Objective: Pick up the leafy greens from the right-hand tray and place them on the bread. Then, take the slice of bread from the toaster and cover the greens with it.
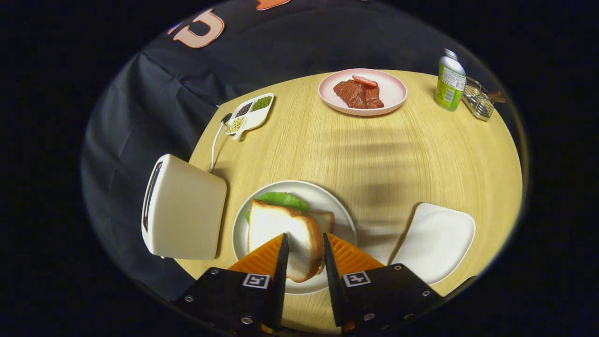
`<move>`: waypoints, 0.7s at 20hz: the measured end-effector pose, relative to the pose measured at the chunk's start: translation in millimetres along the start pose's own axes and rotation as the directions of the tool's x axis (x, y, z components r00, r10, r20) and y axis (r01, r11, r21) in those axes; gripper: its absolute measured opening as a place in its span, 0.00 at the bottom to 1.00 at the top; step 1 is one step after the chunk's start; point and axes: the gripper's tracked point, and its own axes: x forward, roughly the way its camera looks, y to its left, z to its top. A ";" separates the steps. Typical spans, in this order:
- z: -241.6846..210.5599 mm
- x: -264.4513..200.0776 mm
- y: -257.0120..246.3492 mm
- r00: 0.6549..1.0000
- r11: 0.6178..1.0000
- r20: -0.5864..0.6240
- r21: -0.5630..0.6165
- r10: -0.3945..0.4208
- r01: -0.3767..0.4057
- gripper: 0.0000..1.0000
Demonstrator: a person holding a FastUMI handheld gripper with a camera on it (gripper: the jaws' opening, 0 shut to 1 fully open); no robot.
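On a round, light wood-grain table backed by dark cloth, the items are spread well apart. At the far side sits a pink plate carrying dark red meat slices with a strip of something red on top. Right of it stands a green bottle, just beside a small wire basket. Far left lies a divided white dish holding green, dark and pale grains. A cream toaster stands at the left edge, its cord running toward the dish. An empty white tray lies to the right of the fingers.

A white plate sits just ahead of the gripper. On it, the slice of bread is white-crumbed with a tan crust, tilted up rather than flat, its long axis running from the fingers away toward the far table. The leafy greens show beneath its far edge, over a lower slice.

Both orange fingers flank the near end of the slice. They appear clamped on it, though contact on the left side is hard to confirm.
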 end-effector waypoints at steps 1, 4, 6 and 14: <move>3.8 -1.8 -4.2 1.000 1.000 0.021 -0.016 -0.013 0.013 0.49; 17.6 -17.9 -6.5 0.996 0.999 0.089 -0.043 -0.013 0.017 0.56; 36.4 -38.0 -7.3 0.986 0.997 0.169 -0.078 -0.014 0.027 0.58; 141.0 -179.2 -4.3 0.821 0.979 0.569 -0.147 -0.032 0.140 0.65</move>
